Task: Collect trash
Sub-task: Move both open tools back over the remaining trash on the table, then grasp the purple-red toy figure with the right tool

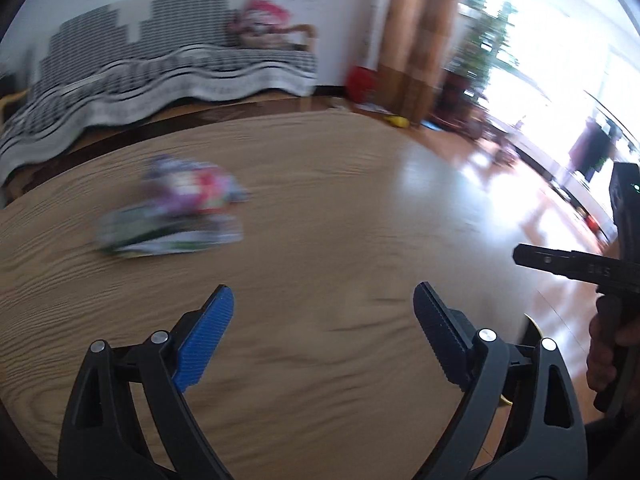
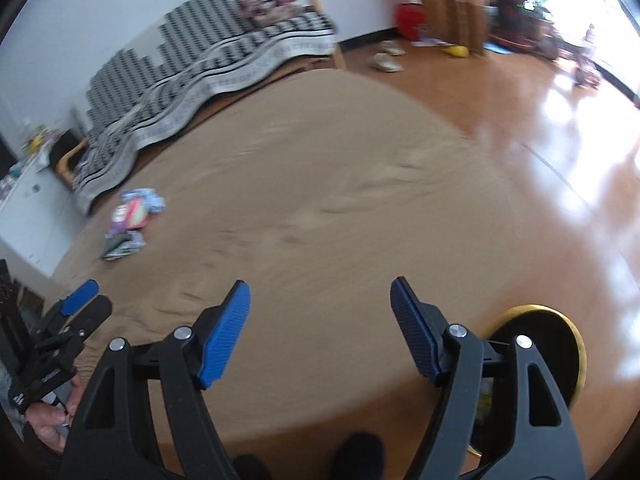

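Both tongs are spread wide with nothing in them: the left gripper [image 1: 324, 328] and the right gripper [image 2: 320, 328] hang over the round wooden table [image 1: 360, 220]. The wrapper pile [image 1: 176, 208] lies ahead and left of both, long side roughly crosswise, so I'd say the left one's closer. Bare tabletop lies between, the gold-rimmed bin [image 2: 568, 340] is by the right gripper, and the covered sofa [image 1: 160, 64] is behind.

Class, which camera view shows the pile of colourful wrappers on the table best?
The left wrist view: the wrappers lie nearer and larger there, ahead of the open left tool, though blurred. In the right wrist view the wrappers are small and far off to the left, but somewhat sharper.
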Motion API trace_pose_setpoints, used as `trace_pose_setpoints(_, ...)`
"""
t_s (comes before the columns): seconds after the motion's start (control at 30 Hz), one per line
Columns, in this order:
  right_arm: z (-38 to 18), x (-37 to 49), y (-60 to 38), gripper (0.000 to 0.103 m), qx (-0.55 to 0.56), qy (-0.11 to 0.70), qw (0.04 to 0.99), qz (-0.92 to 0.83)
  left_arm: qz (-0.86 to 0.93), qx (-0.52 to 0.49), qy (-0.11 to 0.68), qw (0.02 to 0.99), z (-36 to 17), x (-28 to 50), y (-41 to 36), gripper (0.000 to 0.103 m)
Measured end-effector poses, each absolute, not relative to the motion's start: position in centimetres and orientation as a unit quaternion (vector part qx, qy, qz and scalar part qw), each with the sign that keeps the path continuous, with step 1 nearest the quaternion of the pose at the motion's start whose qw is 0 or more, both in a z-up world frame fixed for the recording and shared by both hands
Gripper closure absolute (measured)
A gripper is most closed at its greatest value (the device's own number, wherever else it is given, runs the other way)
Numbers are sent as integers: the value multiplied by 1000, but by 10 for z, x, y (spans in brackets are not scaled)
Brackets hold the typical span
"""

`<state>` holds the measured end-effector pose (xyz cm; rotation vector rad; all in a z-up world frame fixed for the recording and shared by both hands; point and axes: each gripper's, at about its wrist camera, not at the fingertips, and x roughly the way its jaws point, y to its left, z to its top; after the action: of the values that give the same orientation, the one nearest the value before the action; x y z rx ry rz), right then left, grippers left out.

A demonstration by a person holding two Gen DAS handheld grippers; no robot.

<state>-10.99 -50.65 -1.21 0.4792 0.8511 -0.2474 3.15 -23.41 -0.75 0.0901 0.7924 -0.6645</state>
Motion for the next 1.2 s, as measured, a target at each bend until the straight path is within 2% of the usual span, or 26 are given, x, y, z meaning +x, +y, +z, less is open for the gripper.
trace_pose_setpoints(0.13,-6,-45,-449,32,218,413,882,-66,-264,18,387,883,-8,57,-170,14)
trace_pose_setpoints(0.33,-5,33,-370,21,187,415,890,-18,-204,-7,397,895,-13,86,-104,14)
trace_pose_setpoints(0.43,-9,67,-344,18,174,412,894,-5,-187,-17,402,896,-15,94,-85,14)
trace_pose_setpoints(0.7,-33,139,-321,16,158,428,890,-13,-176,-23,405,897,-21,122,-82,14)
trace_pose_setpoints(0.9,-46,156,-327,16,160,441,883,-9,-187,-10,410,893,-32,136,-108,14)
trace_pose_setpoints(0.93,-48,157,-327,22,161,442,882,-4,-188,-7,411,892,-33,135,-112,14)
trace_pose_setpoints(0.97,-48,158,-328,41,164,442,882,7,-189,0,414,890,-36,137,-117,14)
trace_pose_setpoints(1.2,-19,123,-357,45,171,406,898,14,-202,10,434,878,-50,145,-145,14)
